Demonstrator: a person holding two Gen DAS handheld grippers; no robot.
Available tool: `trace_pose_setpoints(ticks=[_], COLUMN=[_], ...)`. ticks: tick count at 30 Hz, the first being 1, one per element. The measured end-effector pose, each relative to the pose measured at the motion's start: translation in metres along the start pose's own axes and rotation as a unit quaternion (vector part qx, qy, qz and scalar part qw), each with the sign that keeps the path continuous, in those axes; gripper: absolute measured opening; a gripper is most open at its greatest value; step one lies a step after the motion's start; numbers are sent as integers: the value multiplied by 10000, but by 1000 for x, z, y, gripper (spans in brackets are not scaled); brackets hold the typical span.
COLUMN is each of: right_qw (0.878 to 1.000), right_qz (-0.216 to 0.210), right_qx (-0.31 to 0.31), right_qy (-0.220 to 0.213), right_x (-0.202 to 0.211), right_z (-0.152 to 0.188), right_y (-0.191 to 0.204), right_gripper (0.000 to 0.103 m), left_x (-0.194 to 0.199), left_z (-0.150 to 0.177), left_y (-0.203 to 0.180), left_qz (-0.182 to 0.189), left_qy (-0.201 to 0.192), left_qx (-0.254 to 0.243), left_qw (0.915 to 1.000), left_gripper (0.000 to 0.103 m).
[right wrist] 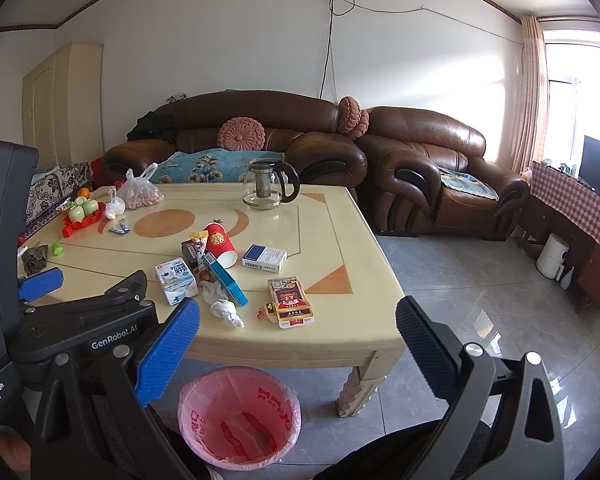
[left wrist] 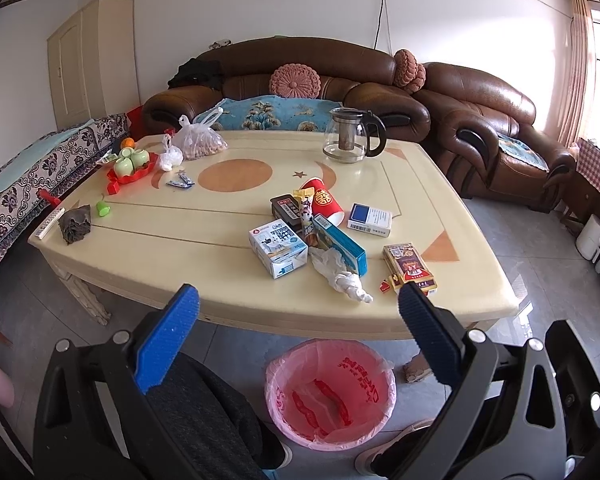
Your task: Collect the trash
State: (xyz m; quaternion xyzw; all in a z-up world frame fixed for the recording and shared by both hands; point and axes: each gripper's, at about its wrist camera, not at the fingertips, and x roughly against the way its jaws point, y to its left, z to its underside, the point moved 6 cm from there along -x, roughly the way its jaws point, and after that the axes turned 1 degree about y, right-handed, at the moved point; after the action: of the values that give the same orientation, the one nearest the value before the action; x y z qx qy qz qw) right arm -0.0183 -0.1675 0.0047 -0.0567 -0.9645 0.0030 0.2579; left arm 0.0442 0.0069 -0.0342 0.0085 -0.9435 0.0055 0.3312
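Trash lies in a cluster near the front of the cream table (left wrist: pixel 148 248): a white milk carton (left wrist: pixel 278 248), a crumpled white tissue (left wrist: pixel 342 276), a blue box (left wrist: pixel 340 244), a red paper cup (left wrist: pixel 326 202), a blue-and-white pack (left wrist: pixel 370 220) and a red-gold pack (left wrist: pixel 410 268). A pink-lined bin (left wrist: pixel 330 394) stands on the floor under the table's front edge. My left gripper (left wrist: pixel 300 304) hangs open above the bin, short of the table. My right gripper (right wrist: pixel 298 318) is open too, near the table's front right corner, with the bin (right wrist: pixel 240 416) below and the tissue (right wrist: pixel 226 308) ahead.
A glass teapot (left wrist: pixel 350 140) stands at the far side. At the far left are a plastic bag of nuts (left wrist: pixel 198 140), green cups on a red tray (left wrist: pixel 130 164), a grey rag (left wrist: pixel 75 224). Brown sofas (left wrist: pixel 292 80) ring the table. The person's legs and shoes flank the bin.
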Motion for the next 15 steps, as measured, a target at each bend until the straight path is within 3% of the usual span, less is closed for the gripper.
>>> trace_pose_setpoints(ticks=[15], right_qw=[10000], right_qz=[-12], right_qx=[-11], right_qy=[-2], right_x=[0], right_z=[-1], right_y=[0], right_gripper=[96], left_x=[5], left_z=[-4], left_y=[1], left_qz=[-42], left_qy=[-38], left_qx=[-7], left_qw=[10000], left_gripper=[98])
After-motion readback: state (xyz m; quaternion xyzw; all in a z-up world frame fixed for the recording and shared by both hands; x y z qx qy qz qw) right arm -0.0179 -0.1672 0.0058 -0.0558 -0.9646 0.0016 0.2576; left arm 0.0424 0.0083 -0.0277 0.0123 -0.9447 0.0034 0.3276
